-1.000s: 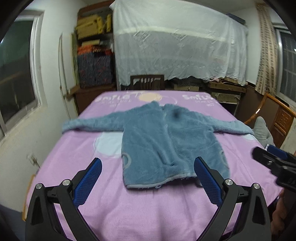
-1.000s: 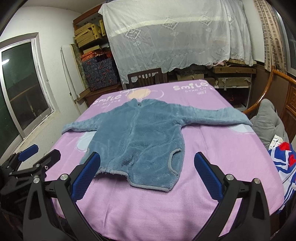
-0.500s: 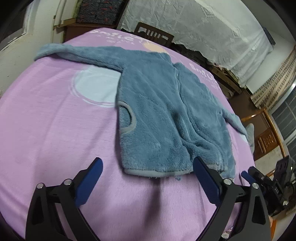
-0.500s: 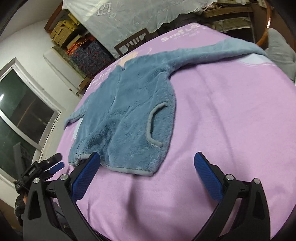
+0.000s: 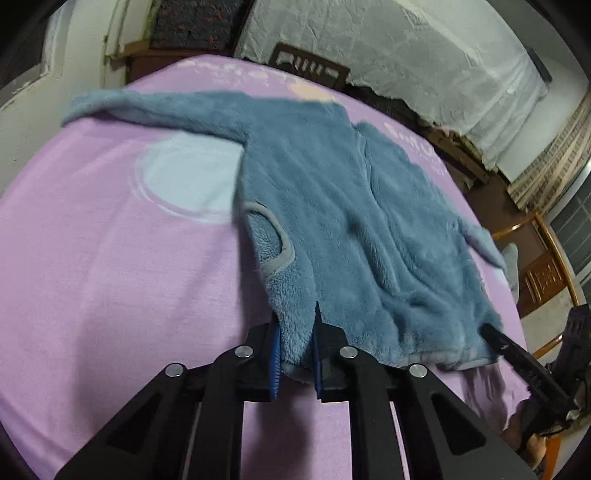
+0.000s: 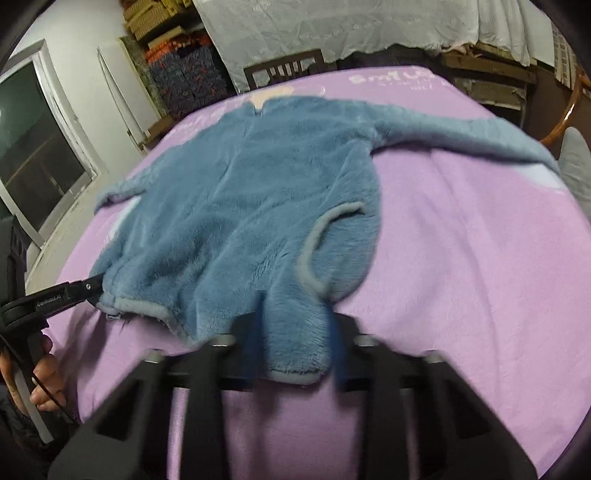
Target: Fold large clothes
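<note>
A blue fleece jacket (image 5: pixel 354 229) lies face up on the pink bedspread (image 5: pixel 110 266), sleeves spread out to both sides. My left gripper (image 5: pixel 295 325) is shut on the jacket's bottom hem near its left corner. My right gripper (image 6: pixel 295 317) is shut on the hem near the right corner; it also shows at the far right of the left wrist view (image 5: pixel 498 339). The jacket (image 6: pixel 251 206) bunches up between the pads of each gripper. The left gripper shows at the left of the right wrist view (image 6: pixel 88 288).
A dark wooden chair (image 6: pixel 284 68) stands at the bed's far end, before a white draped sheet (image 6: pixel 332 26). Stacked boxes (image 6: pixel 184 74) fill shelves at the back left. A window (image 6: pixel 33 140) is on the left wall. A wooden armchair (image 5: pixel 546 266) stands right of the bed.
Both grippers were open above the near edge of the bed. They have moved down to the jacket's bottom hem and shut on it, one near each corner.
</note>
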A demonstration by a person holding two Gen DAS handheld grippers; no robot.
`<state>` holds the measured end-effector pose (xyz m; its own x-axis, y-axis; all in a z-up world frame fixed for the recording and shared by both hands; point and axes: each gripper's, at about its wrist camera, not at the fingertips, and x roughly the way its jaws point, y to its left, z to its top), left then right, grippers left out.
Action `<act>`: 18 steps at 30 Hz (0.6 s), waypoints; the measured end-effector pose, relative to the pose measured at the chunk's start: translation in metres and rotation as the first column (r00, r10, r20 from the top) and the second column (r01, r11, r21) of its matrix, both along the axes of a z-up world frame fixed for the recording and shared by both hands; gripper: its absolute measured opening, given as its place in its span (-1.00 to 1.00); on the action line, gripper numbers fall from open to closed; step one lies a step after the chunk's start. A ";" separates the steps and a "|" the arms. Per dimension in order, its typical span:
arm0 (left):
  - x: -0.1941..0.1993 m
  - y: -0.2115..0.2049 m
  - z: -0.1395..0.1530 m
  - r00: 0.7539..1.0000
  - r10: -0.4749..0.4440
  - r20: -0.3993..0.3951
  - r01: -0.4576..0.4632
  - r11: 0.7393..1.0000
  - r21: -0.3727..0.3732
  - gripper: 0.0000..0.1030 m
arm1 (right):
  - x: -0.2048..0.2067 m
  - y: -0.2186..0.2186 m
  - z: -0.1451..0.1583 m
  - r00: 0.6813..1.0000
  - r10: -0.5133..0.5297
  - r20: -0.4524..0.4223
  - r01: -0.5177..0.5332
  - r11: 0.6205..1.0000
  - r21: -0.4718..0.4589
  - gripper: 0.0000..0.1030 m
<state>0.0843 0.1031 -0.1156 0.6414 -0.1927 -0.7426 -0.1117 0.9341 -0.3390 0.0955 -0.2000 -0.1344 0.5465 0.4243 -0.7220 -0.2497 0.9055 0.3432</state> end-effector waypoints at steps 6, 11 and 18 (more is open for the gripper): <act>-0.014 0.010 -0.004 0.999 -0.002 -0.043 0.004 0.999 0.041 -0.74 | -0.004 -0.031 0.013 1.000 -0.021 0.002 0.021 1.000 -0.010 -0.67; -0.018 0.013 0.003 0.999 0.012 -0.037 -0.010 0.997 0.074 -0.38 | -0.007 -0.026 -0.001 0.999 0.001 -0.039 -0.005 0.996 -0.088 -0.52; 0.001 0.006 0.053 0.997 0.033 0.075 -0.050 0.971 0.235 0.36 | -0.002 -0.054 0.046 0.996 -0.058 0.072 0.060 0.998 -0.018 -0.28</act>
